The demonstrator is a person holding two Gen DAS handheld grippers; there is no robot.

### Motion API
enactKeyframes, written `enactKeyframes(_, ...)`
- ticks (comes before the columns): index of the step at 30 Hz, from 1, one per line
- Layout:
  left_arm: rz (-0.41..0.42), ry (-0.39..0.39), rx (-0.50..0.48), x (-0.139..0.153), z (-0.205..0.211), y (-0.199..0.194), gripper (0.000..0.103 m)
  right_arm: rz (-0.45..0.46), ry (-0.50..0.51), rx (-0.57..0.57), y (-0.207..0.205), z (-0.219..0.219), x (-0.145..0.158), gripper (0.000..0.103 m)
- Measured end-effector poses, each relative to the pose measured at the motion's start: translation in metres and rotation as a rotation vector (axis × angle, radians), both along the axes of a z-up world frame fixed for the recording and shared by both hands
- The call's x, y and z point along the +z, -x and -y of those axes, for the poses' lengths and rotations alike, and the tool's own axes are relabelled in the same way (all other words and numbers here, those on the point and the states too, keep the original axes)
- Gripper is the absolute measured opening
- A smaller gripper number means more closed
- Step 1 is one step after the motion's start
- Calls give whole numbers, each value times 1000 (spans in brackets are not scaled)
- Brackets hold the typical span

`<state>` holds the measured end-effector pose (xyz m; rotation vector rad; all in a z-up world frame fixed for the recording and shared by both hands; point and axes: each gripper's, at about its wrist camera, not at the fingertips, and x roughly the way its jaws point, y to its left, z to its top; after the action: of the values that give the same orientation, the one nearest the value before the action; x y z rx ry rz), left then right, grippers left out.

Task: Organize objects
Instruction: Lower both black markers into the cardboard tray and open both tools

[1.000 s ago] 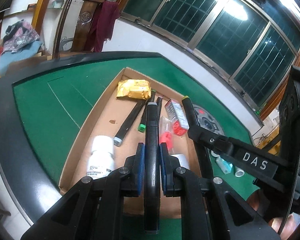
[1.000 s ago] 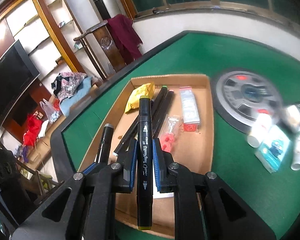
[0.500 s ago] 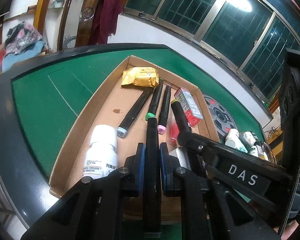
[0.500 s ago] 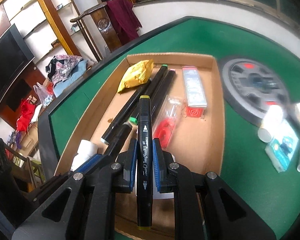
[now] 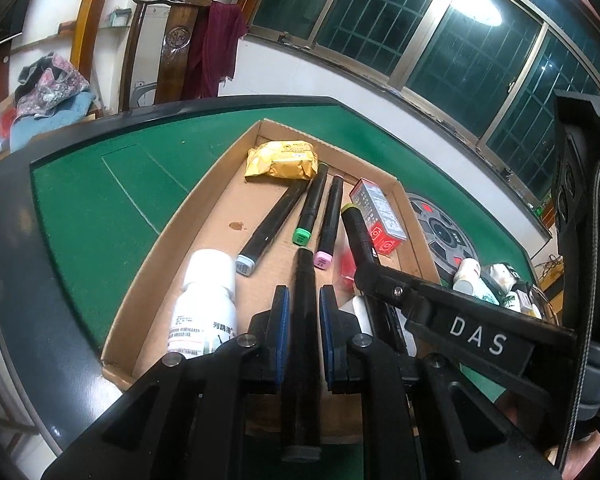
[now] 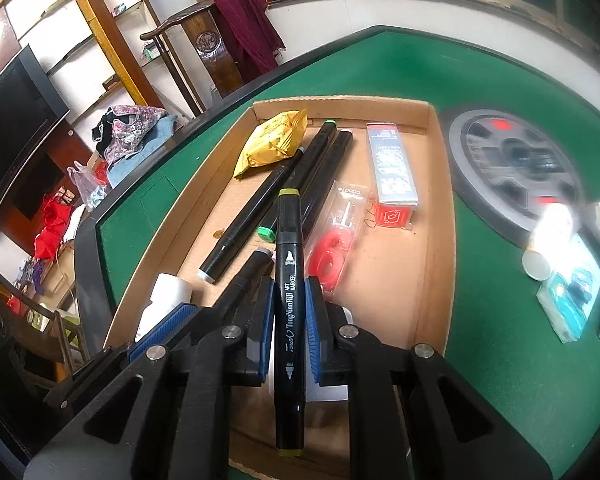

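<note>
Each hand-held gripper clamps a marker over the shallow cardboard tray (image 6: 428, 208): left hand-held gripper (image 5: 303, 300) a grey-capped black marker (image 5: 305, 320), right hand-held gripper (image 6: 287, 292) an olive-capped black marker (image 6: 287, 280). Next comes laying both beside the three black markers (image 5: 312, 208) already in the tray.

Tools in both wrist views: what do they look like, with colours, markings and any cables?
The left tool and right tool are matte black plastic with angular, triangular-cutout fingers, blue ribbed pads and silver screw heads. Seen from the left wrist, the right tool's body reads "DAS" in white, with a black braided cable alongside.

Two black markers (image 5: 304, 320) (image 6: 288, 300) held lengthwise above three in the cardboard tray (image 6: 432, 248).
</note>
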<state>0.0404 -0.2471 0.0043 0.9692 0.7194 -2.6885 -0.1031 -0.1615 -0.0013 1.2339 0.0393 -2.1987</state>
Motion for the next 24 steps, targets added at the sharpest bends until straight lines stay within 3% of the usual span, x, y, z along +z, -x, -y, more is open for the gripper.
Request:
enactKeyframes(3, 1, 2, 2, 2, -2, -2, 14, -15, 5, -4, -2, -1, 4, 13)
enactKeyframes(6, -3, 3, 9, 4, -3, -4, 24, -49, -2, -4, -5, -2, 10, 13)
enactKeyframes(8, -11, 9, 28, 8, -3, -8, 48, -55, 9, -4, -6, -4, 15, 15)
enactKeyframes(10, -49, 10, 58, 14, -2, -14, 55, -57, 21, -9, -7, -6, 20, 19)
enactKeyframes(14, -80, 6, 84, 23, -1, -21, 60, -72, 60, -26, -9, -13, 30, 31)
enactKeyframes(20, -82, -13, 107, 26, 1, -25, 60, -82, 107, -41, -10, -21, 46, 34)
enactKeyframes(24, -82, -17, 107, 28, 0, -26, 60, -99, 140, -55, -12, -28, 55, 49)
